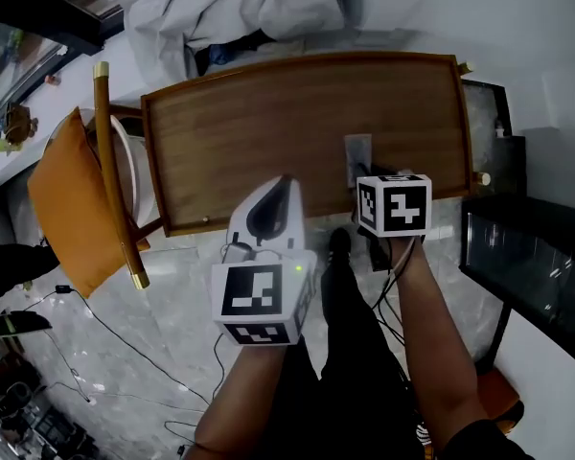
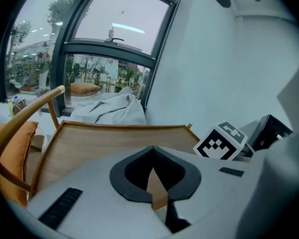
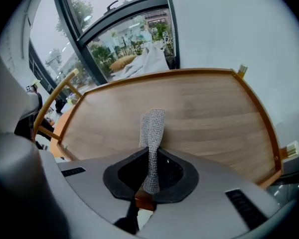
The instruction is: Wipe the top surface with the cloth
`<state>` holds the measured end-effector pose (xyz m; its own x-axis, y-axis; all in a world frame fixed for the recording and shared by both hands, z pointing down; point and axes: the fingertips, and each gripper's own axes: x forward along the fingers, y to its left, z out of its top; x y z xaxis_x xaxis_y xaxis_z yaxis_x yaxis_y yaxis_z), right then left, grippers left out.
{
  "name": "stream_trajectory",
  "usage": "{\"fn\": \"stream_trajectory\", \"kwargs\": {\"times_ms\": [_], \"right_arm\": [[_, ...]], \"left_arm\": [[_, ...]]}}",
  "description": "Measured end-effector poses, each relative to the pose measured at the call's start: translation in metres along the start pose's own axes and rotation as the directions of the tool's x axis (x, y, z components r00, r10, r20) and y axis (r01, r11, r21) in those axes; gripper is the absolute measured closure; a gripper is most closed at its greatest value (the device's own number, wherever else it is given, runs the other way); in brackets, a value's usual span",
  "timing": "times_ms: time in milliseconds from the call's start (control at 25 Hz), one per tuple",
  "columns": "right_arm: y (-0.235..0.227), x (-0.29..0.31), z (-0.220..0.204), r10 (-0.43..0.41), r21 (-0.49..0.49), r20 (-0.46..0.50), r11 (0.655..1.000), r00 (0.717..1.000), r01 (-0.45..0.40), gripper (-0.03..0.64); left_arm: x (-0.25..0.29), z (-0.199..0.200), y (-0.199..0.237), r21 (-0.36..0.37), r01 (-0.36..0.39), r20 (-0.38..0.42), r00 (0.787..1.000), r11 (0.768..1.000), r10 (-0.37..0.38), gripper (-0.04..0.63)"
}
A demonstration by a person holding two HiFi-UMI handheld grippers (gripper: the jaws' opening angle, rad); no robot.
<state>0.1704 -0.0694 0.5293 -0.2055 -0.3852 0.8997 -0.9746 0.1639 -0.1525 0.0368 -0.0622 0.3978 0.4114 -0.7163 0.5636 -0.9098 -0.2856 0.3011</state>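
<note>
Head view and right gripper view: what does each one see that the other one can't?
Only the head view shows the left gripper and the person's arms. Only the right gripper view shows the window with trees outside, and the right gripper with jaws shut on the cloth. Both show the wooden tabletop, the cloth and the orange cushion.

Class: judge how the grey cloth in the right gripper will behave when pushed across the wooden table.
Probably floppy: the cloth bunches and twists where the right gripper pinches it. Likely light, since it looks like a thin knitted strip. Its coarse weave should drag rather than slide on the smooth table.
</note>
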Motion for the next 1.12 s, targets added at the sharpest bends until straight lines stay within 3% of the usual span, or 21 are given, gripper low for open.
{"fn": "stream_trajectory", "kwargs": {"times_ms": [320,600,920,1120], "right_arm": [[-0.102,-0.024,-0.003,-0.093,0.072,0.031,0.993,0.995,0.091,0.580],[-0.170,-0.047,-0.003,-0.184,0.189,0.063,0.967,0.981,0.169,0.580],[-0.198,-0.059,-0.007,-0.252,0.249,0.071,0.941,0.965,0.227,0.580],[-0.183,-0.074,0.007,-0.262,0.256,0.178,0.943,0.949,0.212,0.580]], "left_arm": [[0.042,-0.018,-0.074,0.023,0.062,-0.047,0.997,0.998,-0.061,0.584],[0.067,-0.025,-0.125,0.037,0.109,-0.064,0.992,0.993,-0.107,0.584],[0.074,-0.030,-0.139,0.045,0.104,-0.076,0.992,0.994,-0.100,0.584],[0.061,-0.034,-0.124,0.040,0.083,-0.072,0.994,0.996,-0.080,0.584]]}}
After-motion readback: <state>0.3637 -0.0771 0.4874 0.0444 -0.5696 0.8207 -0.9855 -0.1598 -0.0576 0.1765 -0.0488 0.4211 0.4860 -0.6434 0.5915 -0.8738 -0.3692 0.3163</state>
